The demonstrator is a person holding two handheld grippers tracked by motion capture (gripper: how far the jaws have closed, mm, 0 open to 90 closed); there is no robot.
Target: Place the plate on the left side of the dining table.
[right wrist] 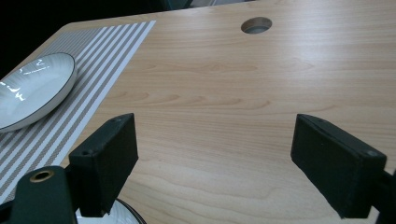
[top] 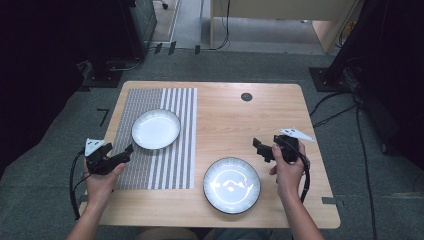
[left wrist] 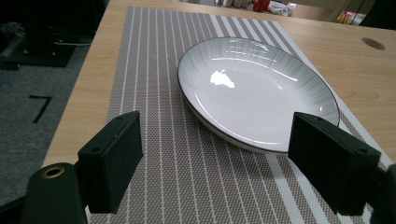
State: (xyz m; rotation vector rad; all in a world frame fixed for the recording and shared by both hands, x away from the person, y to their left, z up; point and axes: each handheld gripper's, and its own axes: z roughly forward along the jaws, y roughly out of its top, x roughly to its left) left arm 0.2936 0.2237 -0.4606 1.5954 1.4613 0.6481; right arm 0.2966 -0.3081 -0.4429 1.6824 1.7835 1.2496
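Both hand-held grippers, left point(top: 124, 153) and right point(top: 260, 148), hover wide open, empty, angled inward.

From above the table point(top: 220, 107) we look forward and down. The left gripper view sits low and close, facing the plate point(left wrist: 254, 95) on the striped mat point(left wrist: 159, 70). The right gripper view faces the bare wood, and shares that plate point(right wrist: 28, 91) at its left edge.

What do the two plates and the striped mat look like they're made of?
Plate on the mat and plate on the bare table: likely glazed ceramic, since both are glossy white with sharp light reflections and a thin dark rim. Striped mat: probably woven vinyl or fabric, matte, with a fine weave texture visible in the left gripper view.
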